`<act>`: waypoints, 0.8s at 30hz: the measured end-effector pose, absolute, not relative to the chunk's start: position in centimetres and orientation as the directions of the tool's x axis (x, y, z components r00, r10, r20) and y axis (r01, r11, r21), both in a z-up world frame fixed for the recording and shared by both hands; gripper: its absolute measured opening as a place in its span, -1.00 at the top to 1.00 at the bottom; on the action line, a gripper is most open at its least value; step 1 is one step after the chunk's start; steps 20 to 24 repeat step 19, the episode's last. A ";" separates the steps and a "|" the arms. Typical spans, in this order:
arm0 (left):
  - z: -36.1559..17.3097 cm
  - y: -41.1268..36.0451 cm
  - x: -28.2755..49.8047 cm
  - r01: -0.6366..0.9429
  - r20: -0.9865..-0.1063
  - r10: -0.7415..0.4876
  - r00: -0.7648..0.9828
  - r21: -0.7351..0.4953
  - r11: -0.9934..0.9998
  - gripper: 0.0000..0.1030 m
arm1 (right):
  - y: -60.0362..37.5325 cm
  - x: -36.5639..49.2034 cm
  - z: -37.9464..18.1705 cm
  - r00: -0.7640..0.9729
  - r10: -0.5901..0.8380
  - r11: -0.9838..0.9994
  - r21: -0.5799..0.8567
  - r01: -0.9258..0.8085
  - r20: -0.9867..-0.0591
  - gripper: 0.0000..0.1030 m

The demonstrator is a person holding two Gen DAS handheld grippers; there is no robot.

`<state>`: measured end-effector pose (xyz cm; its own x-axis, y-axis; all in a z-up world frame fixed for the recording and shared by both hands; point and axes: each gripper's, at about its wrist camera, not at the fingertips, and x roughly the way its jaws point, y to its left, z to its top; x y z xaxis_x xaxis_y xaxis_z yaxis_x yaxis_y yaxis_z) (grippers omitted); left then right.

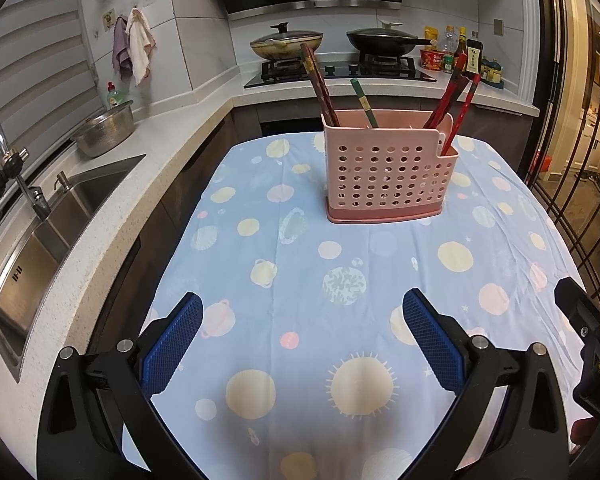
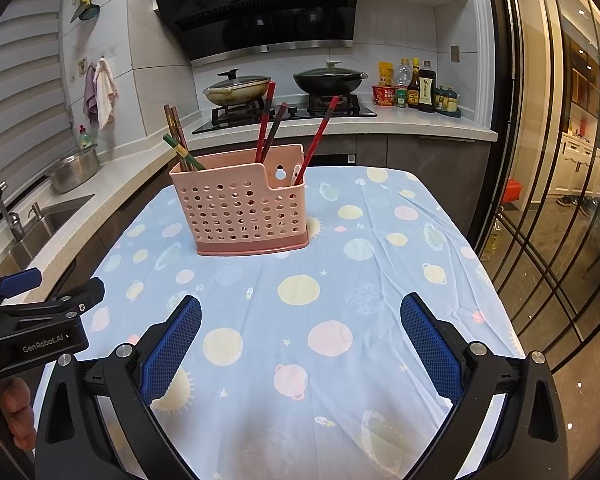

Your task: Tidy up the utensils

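A pink perforated utensil holder [image 1: 388,176] stands upright on the table with the blue planet-print cloth [image 1: 300,280]; it also shows in the right wrist view [image 2: 244,212]. Brown chopsticks [image 1: 318,84] and a green chopstick [image 1: 363,102] lean in its left part, red chopsticks [image 1: 454,94] in its right part. In the right wrist view the red chopsticks [image 2: 318,140] stand right, the brown and green ones [image 2: 178,140] left. My left gripper [image 1: 302,312] is open and empty, above the near cloth. My right gripper [image 2: 300,314] is open and empty too, well short of the holder.
A counter with a steel sink [image 1: 44,240] and a metal bowl [image 1: 106,132] runs along the left. A stove with two pans [image 1: 286,42] and sauce bottles [image 1: 470,56] sits behind. Glass doors [image 2: 560,200] stand at the right. The other gripper shows at each view's edge [image 2: 40,320].
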<state>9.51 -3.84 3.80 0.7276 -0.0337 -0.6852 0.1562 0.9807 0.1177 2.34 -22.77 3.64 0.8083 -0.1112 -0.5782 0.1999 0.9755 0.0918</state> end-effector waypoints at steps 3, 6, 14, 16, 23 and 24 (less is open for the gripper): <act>3.8 -3.9 9.5 0.156 -0.686 -0.034 0.727 0.117 0.981 -0.86 | -22.7 2.3 3.6 0.808 -0.111 0.976 0.092 0.200 -0.578 -0.87; 3.8 -3.9 9.5 0.155 -0.685 -0.033 0.728 0.118 0.981 -0.86 | -22.7 2.3 3.6 0.808 -0.112 0.976 0.091 0.200 -0.579 -0.87; 3.9 -4.0 9.6 0.149 -0.679 -0.023 0.733 0.128 0.980 -0.86 | -22.8 2.4 3.4 0.804 -0.116 0.973 0.094 0.208 -0.583 -0.87; 3.9 -3.9 9.6 0.149 -0.679 -0.023 0.734 0.128 0.980 -0.86 | -23.0 2.4 3.4 0.805 -0.118 0.972 0.097 0.213 -0.582 -0.87; 3.8 -3.8 9.7 0.152 -0.680 -0.028 0.733 0.123 0.981 -0.86 | -23.2 2.5 3.3 0.803 -0.121 0.972 0.095 0.215 -0.584 -0.87; 3.8 -3.8 9.7 0.152 -0.680 -0.028 0.733 0.123 0.981 -0.86 | -23.2 2.5 3.3 0.803 -0.121 0.972 0.095 0.215 -0.584 -0.87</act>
